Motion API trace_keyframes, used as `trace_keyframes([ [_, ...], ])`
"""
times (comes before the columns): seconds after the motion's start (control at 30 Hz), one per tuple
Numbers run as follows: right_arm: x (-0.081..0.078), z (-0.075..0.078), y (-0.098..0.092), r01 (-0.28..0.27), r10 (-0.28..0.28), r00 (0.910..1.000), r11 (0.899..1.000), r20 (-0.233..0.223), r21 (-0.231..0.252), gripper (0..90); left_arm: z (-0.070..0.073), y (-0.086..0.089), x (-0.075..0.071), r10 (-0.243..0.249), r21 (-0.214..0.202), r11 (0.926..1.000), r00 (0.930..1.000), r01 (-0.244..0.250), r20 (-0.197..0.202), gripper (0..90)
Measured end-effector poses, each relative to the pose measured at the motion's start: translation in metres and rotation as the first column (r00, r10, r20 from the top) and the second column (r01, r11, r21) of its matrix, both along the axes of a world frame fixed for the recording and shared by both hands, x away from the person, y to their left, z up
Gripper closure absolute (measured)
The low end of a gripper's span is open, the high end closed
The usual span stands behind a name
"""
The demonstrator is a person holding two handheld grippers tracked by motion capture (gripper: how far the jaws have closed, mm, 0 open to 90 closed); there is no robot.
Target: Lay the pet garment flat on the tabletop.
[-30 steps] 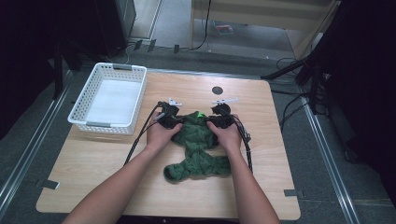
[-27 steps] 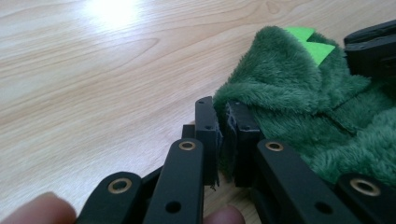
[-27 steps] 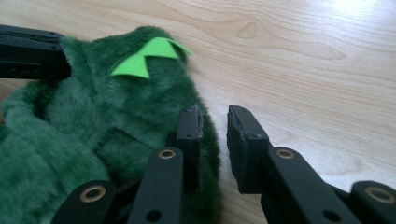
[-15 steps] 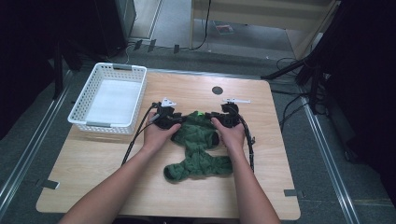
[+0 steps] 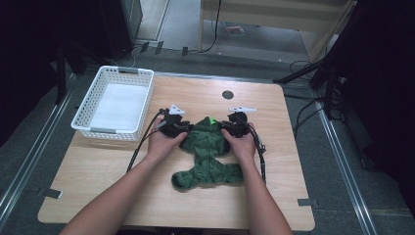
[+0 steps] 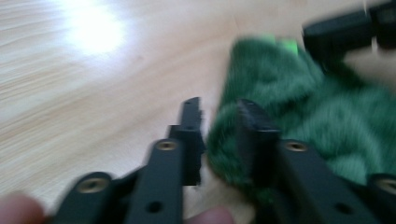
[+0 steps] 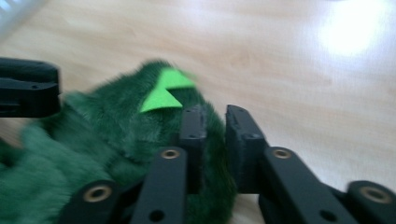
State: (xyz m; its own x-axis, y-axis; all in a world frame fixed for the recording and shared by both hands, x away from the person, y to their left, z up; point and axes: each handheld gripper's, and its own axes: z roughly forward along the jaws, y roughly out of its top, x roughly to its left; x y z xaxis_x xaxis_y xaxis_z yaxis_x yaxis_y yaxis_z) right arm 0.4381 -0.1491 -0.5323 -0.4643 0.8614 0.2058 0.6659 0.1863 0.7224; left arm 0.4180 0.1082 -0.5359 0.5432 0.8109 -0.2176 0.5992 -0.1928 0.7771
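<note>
Between the 2 tongs, a green plush garment (image 5: 210, 152) lies flat on the wooden counter (image 5: 98, 171), its top edge spread slightly wider than 1 second ago, suggesting smoothing or folding has begun. Left tongs (image 6: 217, 126) and right tongs (image 7: 215, 122) each pinch the fabric's upper corners, both hands low, palms down, forearms converging; a white basket (image 5: 113, 104) sits beyond the left tongs.
</note>
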Motion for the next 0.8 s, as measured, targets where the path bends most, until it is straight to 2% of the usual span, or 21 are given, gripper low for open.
trace_keyframes([
  [0.07, 0.000, 0.004, -0.003, 0.019, -0.019, 0.9998, 0.999, 0.010, 0.042, 72.7, 0.001, 0.002, 0.003, 0.049, -0.029, 0.9984, 0.9988, -0.049, -0.004, 65.8],
  [0.1, 0.000, 0.005, -0.004, 0.032, -0.032, 0.9994, 0.998, 0.013, 0.057, 69.2, 0.001, 0.002, 0.005, 0.067, -0.030, 0.9973, 0.9976, -0.067, -0.017, 62.8],
  [0.13, 0.001, 0.005, -0.005, 0.047, -0.048, 0.9988, 0.997, 0.008, 0.068, 66.1, 0.000, -0.002, 0.008, 0.083, -0.032, 0.9959, 0.9955, -0.085, -0.047, 59.6],
  [0.17, 0.002, 0.004, -0.005, 0.056, -0.056, 0.9984, 0.995, -0.004, 0.078, 61.8, 0.000, -0.004, 0.010, 0.078, -0.030, 0.9963, 0.9951, -0.080, -0.061, 55.7],
  [0.2, 0.003, 0.003, -0.005, 0.057, -0.056, 0.9984, 0.996, -0.006, 0.075, 59.1, -0.002, -0.007, 0.012, 0.063, -0.017, 0.9977, 0.9949, -0.065, -0.079, 54.0],
  [0.23, 0.003, 0.002, -0.004, 0.057, -0.056, 0.9984, 0.996, -0.012, 0.072, 54.7, -0.002, -0.011, 0.013, 0.066, 0.005, 0.9978, 0.9946, -0.066, -0.080, 51.9],
  [0.27, 0.003, 0.001, -0.003, 0.047, -0.047, 0.9989, 0.997, -0.003, 0.057, 54.0, -0.004, -0.015, 0.012, 0.085, 0.056, 0.9951, 0.9941, -0.082, -0.067, 51.0],
  [0.3, 0.002, 0.000, -0.002, 0.028, -0.028, 0.9996, 0.999, 0.007, 0.037, 54.3, -0.005, -0.017, 0.012, 0.101, 0.086, 0.9918, 0.9929, -0.095, -0.063, 49.8],
  [0.37, 0.001, -0.004, 0.000, -0.012, 0.012, 0.9999, 1.000, 0.007, 0.016, 55.2, -0.006, -0.021, 0.012, 0.097, 0.061, 0.9939, 0.9926, -0.093, -0.073, 49.8],
  [0.47, -0.002, -0.006, 0.002, -0.059, 0.059, 0.9982, 0.998, -0.002, -0.004, 61.2, -0.006, -0.028, 0.008, 0.064, 0.121, 0.9909, 0.9971, -0.058, -0.042, 58.7],
  [0.53, -0.004, -0.007, 0.004, -0.092, 0.092, 0.9958, 0.995, 0.006, -0.033, 68.5, -0.005, -0.032, 0.005, 0.033, 0.165, 0.9858, 0.9992, -0.029, -0.022, 68.6],
  [0.57, -0.005, -0.008, 0.006, -0.102, 0.102, 0.9947, 0.994, 0.011, -0.047, 72.1, -0.005, -0.033, 0.003, 0.018, 0.180, 0.9836, 0.9996, -0.014, -0.021, 76.4],
  [0.63, -0.007, -0.008, 0.008, -0.115, 0.116, 0.9932, 0.992, 0.013, -0.054, 83.1, -0.004, -0.036, -0.001, -0.011, 0.245, 0.9694, 0.9997, 0.005, 0.021, 87.4],
  [0.7, -0.008, -0.007, 0.013, -0.131, 0.132, 0.9911, 0.990, 0.013, -0.059, 86.3, -0.004, -0.037, -0.003, -0.019, 0.294, 0.9558, 0.9987, 0.004, 0.047, 89.9],
  [0.73, -0.009, -0.007, 0.017, -0.151, 0.152, 0.9883, 0.987, 0.013, -0.050, 86.8, -0.003, -0.035, -0.003, -0.014, 0.311, 0.9503, 0.9988, -0.002, 0.047, 90.0],
  [0.8, -0.011, -0.009, 0.025, -0.161, 0.161, 0.9869, 0.986, 0.005, -0.030, 87.1, -0.003, -0.029, -0.001, 0.019, 0.313, 0.9493, 0.9988, -0.032, 0.045, 90.0],
])
